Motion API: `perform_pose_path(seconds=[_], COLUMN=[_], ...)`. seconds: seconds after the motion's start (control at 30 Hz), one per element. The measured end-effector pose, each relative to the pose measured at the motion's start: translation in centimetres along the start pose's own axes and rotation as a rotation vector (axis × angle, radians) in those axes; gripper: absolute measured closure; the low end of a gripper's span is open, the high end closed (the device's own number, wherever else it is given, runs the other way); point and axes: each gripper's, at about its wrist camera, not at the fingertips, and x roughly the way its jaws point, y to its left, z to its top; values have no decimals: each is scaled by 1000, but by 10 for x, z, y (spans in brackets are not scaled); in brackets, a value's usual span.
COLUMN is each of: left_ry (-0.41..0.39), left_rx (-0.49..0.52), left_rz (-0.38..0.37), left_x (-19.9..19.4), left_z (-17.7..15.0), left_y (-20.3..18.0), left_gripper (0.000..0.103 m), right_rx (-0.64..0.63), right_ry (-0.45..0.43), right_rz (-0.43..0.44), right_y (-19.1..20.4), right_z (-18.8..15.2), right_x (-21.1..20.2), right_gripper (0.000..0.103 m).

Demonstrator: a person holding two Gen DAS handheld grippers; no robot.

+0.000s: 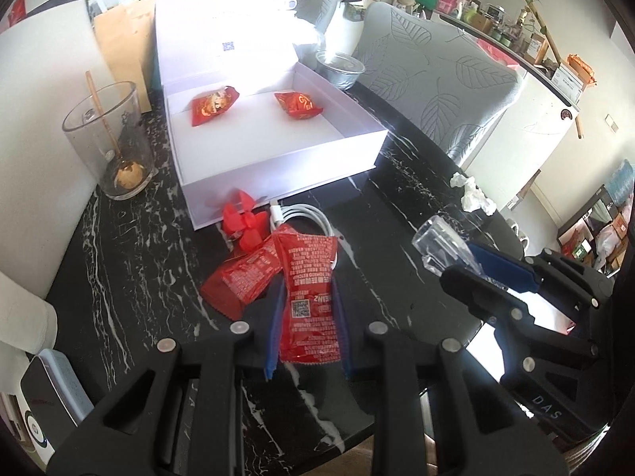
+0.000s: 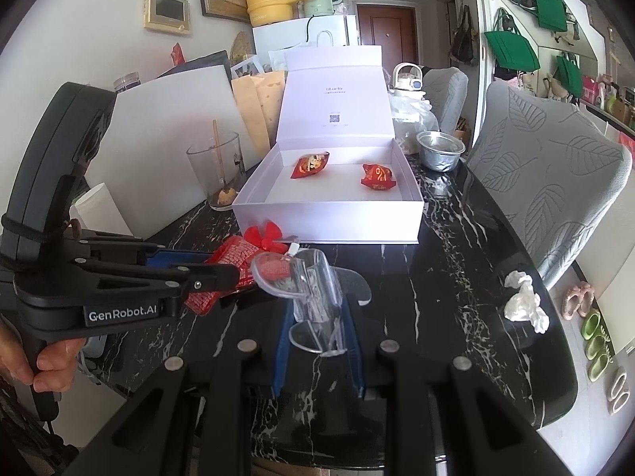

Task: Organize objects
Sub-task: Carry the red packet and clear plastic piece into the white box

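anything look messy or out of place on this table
Yes. Crumpled white tissue lies loose near the table's right edge. A red bow, a white cable and a red packet sit heaped in front of the white box, not inside it. Nothing looks spilled or broken.

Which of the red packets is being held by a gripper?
The ketchup sachet, pinched in the left gripper. Another sachet lies on the table; two red packets sit in the white box.
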Motion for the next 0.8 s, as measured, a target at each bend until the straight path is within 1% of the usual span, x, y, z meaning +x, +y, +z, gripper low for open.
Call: perform_pose_path(seconds=[0.23, 0.43, 0.8], left_ry=[-5, -9, -18], left_rx=[26, 15, 1], left_rz=[5, 8, 30], left_x=[6, 15, 36], left_z=[28, 56, 104], left_y=[1, 13, 33], left_gripper=[81, 81, 81], right_rx=[-12, -24, -64], right_ry=[-2, -6, 1], right_rz=[12, 12, 43], right_y=[-6, -14, -25], right_z=[22, 50, 96], right_x=[15, 31, 71], right_gripper=[78, 78, 78])
